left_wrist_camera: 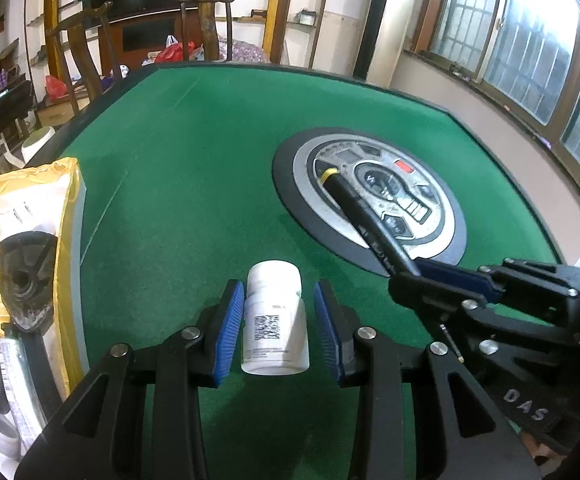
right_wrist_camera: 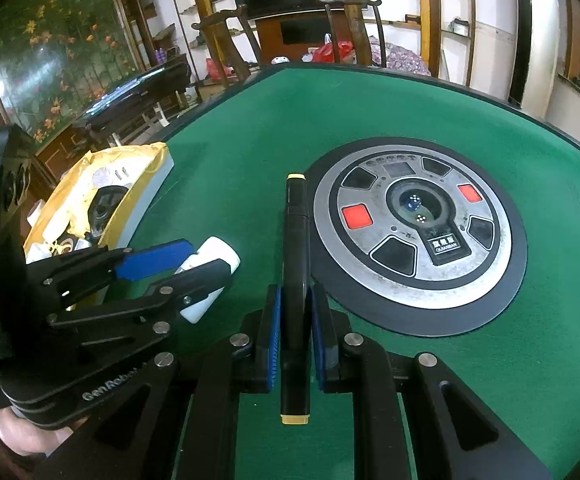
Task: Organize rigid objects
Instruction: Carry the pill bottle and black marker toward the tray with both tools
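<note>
Left hand-held gripper [left_wrist_camera: 278, 330]: blue pads sit on either side of a white pill bottle [left_wrist_camera: 274, 320]. The left pad touches the bottle wall; a narrow gap shows at the right pad. Whether the bottle is truly clamped cannot be told from the left wrist view. In the right wrist view the bottle [right_wrist_camera: 210, 276] appears between the same jaws, tilted, cap end away from the gripper, above the green counter [left_wrist_camera: 194, 184].

Right hand-held gripper [right_wrist_camera: 294, 344]: clenched on a black marker [right_wrist_camera: 295, 280] with yellow end caps. Both pads press the barrel near its middle. The marker points forward along the fingers, its far end over the felt just beside the round control panel [right_wrist_camera: 417, 236].

Left edge of the counter: an open yellow box [left_wrist_camera: 68, 216] holding assorted items, including a black plastic part and small white pieces; details are unclear.

Centre of the counter: the round control panel with red buttons and a dice dome, set flush in the felt.

Beyond the counter: wooden chairs [left_wrist_camera: 206, 24] and a dark screen against the far wall.
</note>
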